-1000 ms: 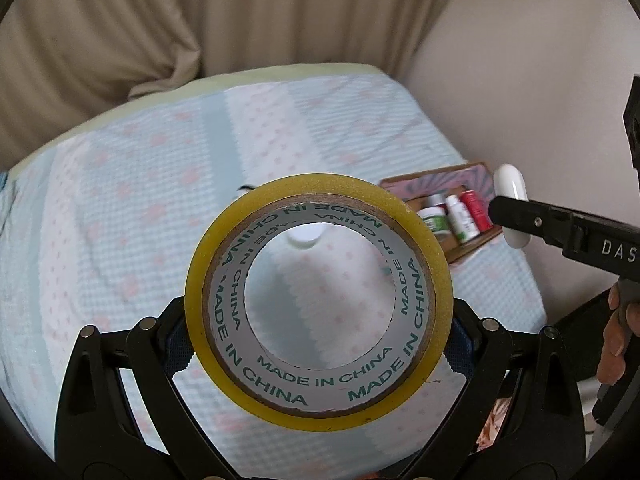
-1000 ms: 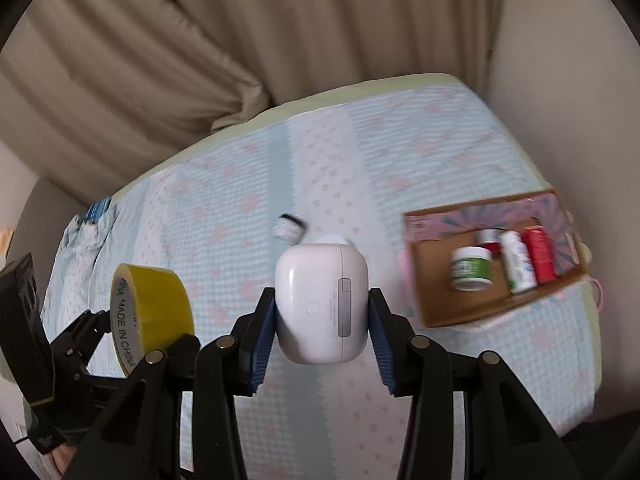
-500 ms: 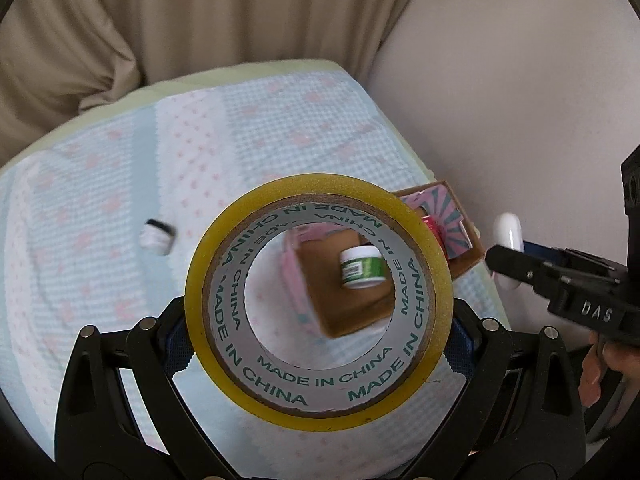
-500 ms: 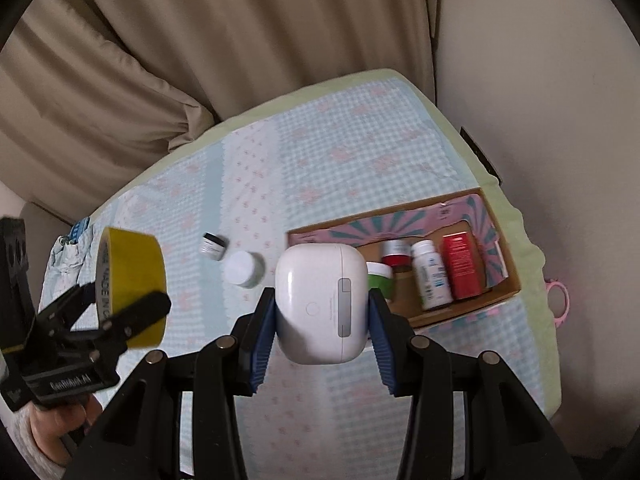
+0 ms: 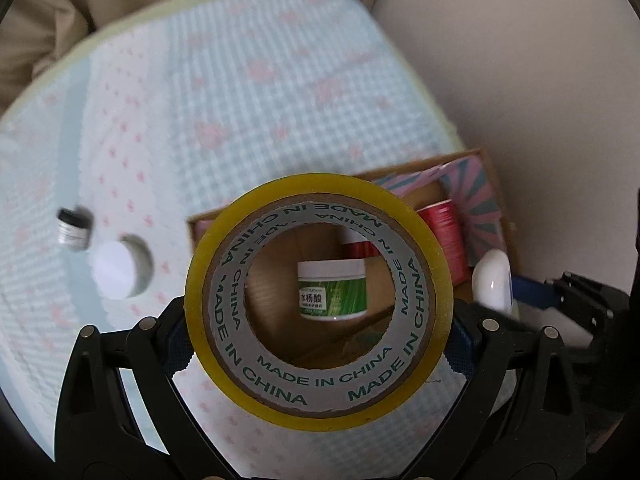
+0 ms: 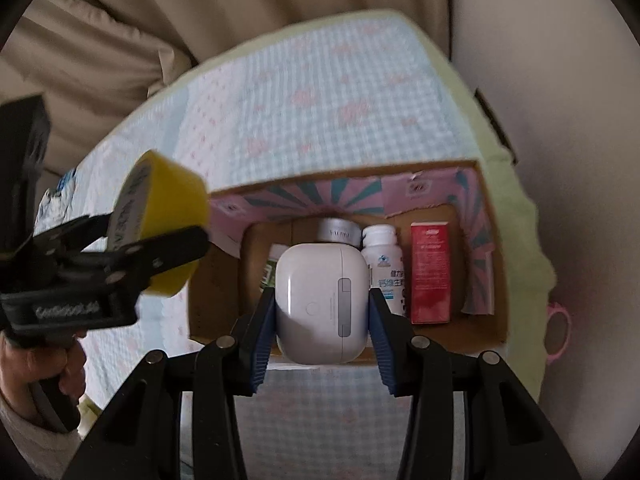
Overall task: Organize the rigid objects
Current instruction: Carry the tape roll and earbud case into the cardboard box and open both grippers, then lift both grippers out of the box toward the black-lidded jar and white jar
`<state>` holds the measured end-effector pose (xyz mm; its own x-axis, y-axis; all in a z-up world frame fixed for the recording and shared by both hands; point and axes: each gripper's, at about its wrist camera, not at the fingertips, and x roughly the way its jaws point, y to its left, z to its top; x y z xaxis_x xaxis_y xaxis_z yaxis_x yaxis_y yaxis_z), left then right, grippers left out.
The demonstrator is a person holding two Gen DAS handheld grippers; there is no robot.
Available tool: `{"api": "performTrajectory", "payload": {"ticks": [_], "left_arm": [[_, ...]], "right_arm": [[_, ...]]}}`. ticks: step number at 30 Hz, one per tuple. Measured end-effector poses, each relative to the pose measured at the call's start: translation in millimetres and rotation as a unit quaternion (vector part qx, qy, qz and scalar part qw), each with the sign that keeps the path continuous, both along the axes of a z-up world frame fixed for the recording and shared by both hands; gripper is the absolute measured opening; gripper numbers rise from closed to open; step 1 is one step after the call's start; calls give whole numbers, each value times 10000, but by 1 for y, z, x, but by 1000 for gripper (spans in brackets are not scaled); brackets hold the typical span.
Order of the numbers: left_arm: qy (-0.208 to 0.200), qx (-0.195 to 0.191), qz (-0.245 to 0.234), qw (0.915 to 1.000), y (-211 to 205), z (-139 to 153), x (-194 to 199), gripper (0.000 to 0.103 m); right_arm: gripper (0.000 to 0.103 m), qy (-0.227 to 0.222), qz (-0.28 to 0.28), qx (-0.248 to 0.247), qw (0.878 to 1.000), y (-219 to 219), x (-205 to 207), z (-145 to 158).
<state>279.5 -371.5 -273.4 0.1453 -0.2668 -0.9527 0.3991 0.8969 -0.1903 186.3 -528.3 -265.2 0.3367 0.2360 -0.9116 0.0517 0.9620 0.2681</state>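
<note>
My left gripper (image 5: 319,332) is shut on a yellow tape roll (image 5: 224,280), held above the left end of the open cardboard box (image 5: 486,196). It also shows in the right wrist view (image 6: 168,216). My right gripper (image 6: 322,308) is shut on a white earbud case (image 6: 320,300), held over the box (image 6: 460,168); the case also shows in the left wrist view (image 5: 492,284). Inside the box lie a green-labelled jar (image 5: 332,290), a white bottle (image 6: 384,264), a red box (image 6: 430,272) and a silver-lidded jar (image 6: 338,232).
The box sits at the right end of a bed with a blue checked cover (image 5: 280,80). A white round jar (image 5: 116,268) and a small black-capped vial (image 5: 72,228) lie on the cover left of the box. A wall stands right; curtains hang behind.
Both grippers have moved right and closer to the box with their loads still held. The box now fills the middle of both views.
</note>
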Motion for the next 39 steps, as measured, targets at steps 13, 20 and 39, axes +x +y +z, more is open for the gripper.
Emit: {"api": "performTrajectory", "payload": {"ticks": [13,20,39], "left_arm": [[640,748,-216,9949,-17,-75,27,96],[669,781,-349,9941,-15,-73,27,103],[248,740,-291,9965,13,-25,9,103]], "right_arm": [[41,619,-29,598,9963,0,3,-85],[87,558,195,614,9964,8,-4,-89],[103,224,35,636,9977,8,-19,-67]]}}
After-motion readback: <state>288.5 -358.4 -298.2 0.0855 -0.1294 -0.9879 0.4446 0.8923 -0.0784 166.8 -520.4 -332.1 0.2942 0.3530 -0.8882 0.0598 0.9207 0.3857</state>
